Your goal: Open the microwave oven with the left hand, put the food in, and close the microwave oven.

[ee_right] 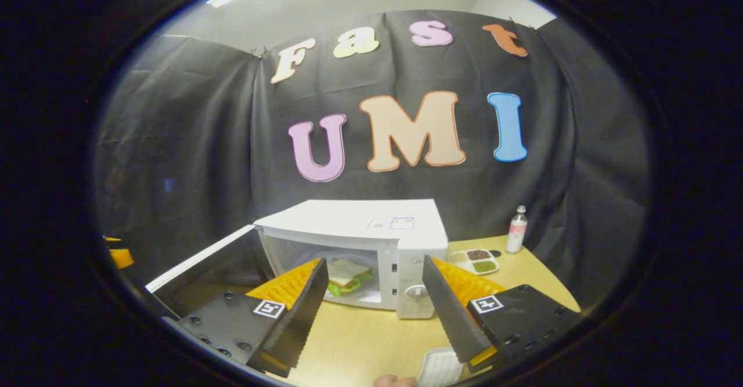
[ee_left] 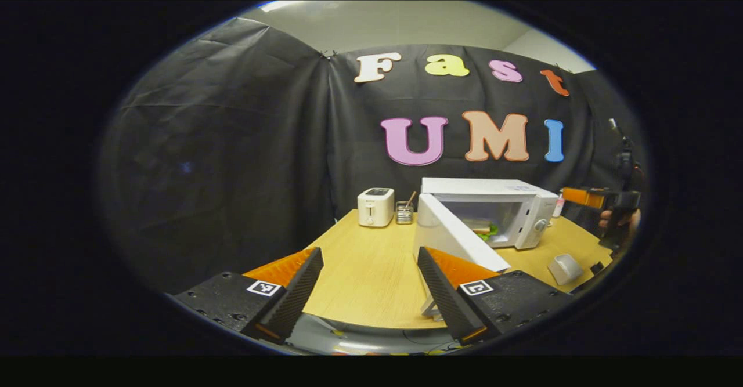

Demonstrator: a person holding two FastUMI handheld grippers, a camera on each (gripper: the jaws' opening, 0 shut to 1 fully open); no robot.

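White microwave oven (ee_left: pixel 493 210) with its white door (ee_left: pixel 458 237) swung open: door's lower end hidden behind the left gripper (ee_left: pixel 370 285) right finger in the left gripper view; in the right gripper view the door's far end is cut by the picture edge, left of the right gripper (ee_right: pixel 371 300). Sandwich with green lettuce (ee_right: pixel 346 275) inside the cavity partly hidden behind that gripper's left finger; filling too small to tell. Small metal holder (ee_left: pixel 404 212) beside the white toaster (ee_left: pixel 375 207), contents too small to tell. White ridged tray (ee_right: pixel 439 367) below the right gripper, cut by the edge. Divided snack dish (ee_right: pixel 476 261) partly hidden behind the microwave.
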